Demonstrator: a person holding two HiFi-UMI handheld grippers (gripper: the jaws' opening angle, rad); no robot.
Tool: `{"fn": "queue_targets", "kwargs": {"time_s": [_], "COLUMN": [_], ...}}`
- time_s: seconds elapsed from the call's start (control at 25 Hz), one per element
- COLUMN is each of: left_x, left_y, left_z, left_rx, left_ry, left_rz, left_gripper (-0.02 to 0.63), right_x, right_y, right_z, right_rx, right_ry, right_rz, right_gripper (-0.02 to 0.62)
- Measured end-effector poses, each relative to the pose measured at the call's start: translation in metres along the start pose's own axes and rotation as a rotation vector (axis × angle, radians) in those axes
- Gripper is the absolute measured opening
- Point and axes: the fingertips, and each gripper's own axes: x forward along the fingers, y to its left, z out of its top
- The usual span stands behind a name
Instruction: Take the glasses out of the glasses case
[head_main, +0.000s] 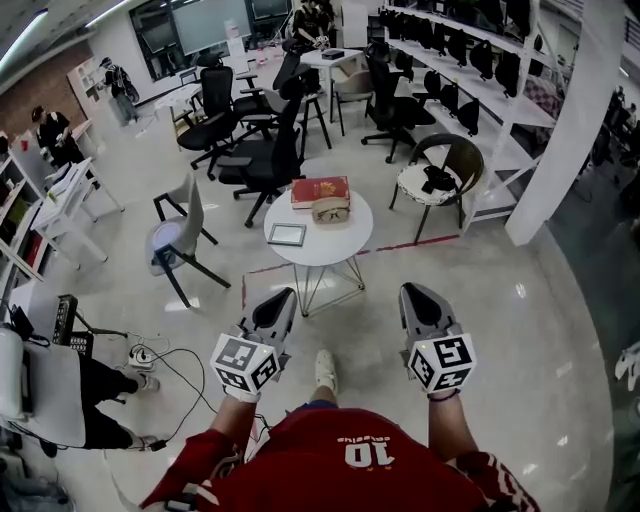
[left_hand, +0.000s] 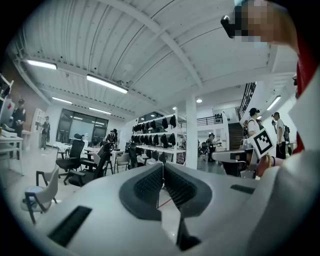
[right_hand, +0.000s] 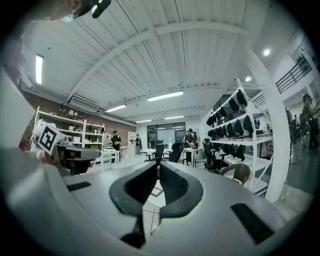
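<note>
Only the head view shows the task's thing. The tan oval glasses case (head_main: 331, 210) lies on the small round white table (head_main: 335, 250), just toward 1 o'clock of the top's middle. It lies right in front of a red hardback book (head_main: 320, 190) at the table's 12 o'clock edge. A flat grey-framed rectangle (head_main: 287, 234) lies at the 9 o'clock side, apart from both. At this size I cannot tell whether the case is open.

The table stands at 12 o'clock from the person, well apart from both tools. The left gripper (head_main: 280, 298) and the right gripper (head_main: 416, 293) are held side by side over the pale floor, noses toward the table. A white shoe (head_main: 325, 370) shows between them.

The gripper views settle what the head view leaves unclear. The left gripper's ribbed black jaws are clenched tip to tip with nothing between them, and the right gripper's jaws are likewise pressed together and empty. Both cameras look level across the room at the ribbed ceiling and shelving.

The left gripper view catches the right gripper's marker cube (left_hand: 263, 142) at 3 o'clock. The right gripper view catches the left gripper's marker cube (right_hand: 48, 138) at 9 o'clock. Below its jaw tips it shows a slice of white table top with the framed rectangle (right_hand: 156, 192).
</note>
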Motion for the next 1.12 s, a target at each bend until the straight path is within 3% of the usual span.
{"fn": "queue_targets", "kwargs": {"time_s": [0.64,1.12], "left_x": [-0.007,-0.007], "left_y": [-0.011,-0.015], "left_z": [0.006,0.005], "left_rx": [0.028,0.045], "left_ry": [0.02,0.047], "left_rz": [0.006,-0.004], "left_gripper": [0.014,0.014], "right_x": [-0.005,-0.013], "right_y": [0.007,0.002], "right_z": [0.001,-0.015], "right_rx": [0.034,0.087], "right_ry": [-0.013,0.008], "right_rz": [0.04,0.018], "right_gripper": [0.029,0.029]}}
